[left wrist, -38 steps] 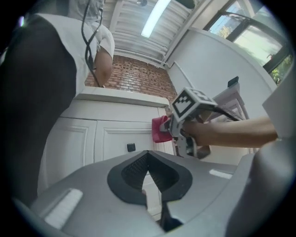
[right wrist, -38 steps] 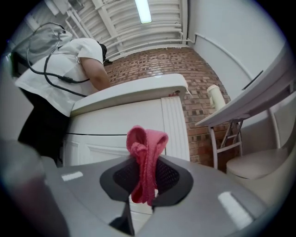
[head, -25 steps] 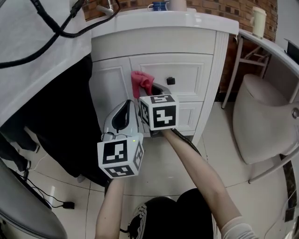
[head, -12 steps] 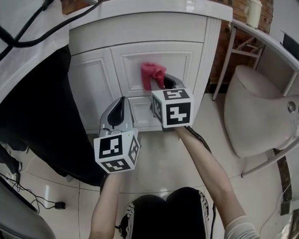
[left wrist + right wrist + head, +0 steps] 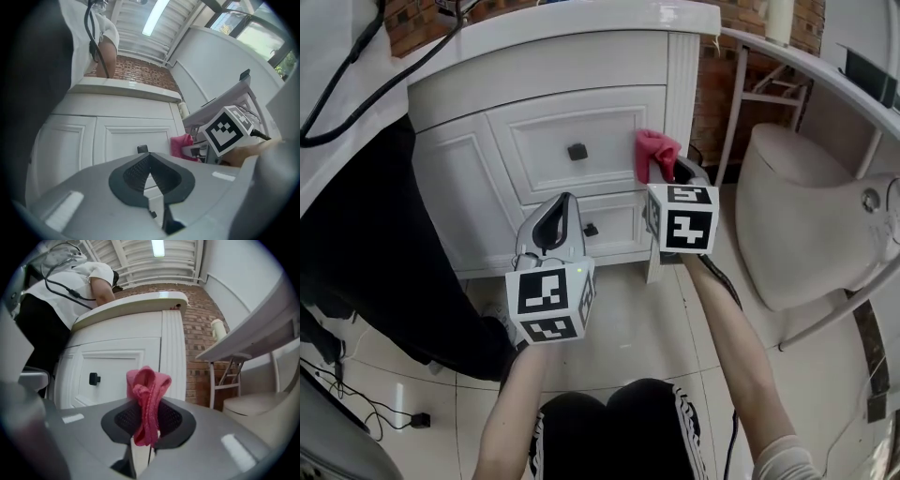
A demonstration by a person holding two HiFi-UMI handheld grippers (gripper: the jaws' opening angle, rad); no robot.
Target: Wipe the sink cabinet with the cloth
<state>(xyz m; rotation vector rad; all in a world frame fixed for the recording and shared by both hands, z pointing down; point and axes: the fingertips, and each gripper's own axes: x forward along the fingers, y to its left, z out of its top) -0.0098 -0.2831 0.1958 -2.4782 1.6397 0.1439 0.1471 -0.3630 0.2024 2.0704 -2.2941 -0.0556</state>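
Right gripper [image 5: 145,427]: jaws clamped on bunched pink cloth [image 5: 147,390]. Cloth held up at right end of sink cabinet [image 5: 544,141], beside upper drawer edge and fluted corner post; contact with panel not resolvable. Left gripper [image 5: 150,171]: jaws together, nothing between them, held lower, short of cabinet front, below black drawer knob [image 5: 577,151]

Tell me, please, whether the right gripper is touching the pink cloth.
Touching. The right gripper view shows the right gripper clamped on the pink cloth, which sticks up between its jaws.
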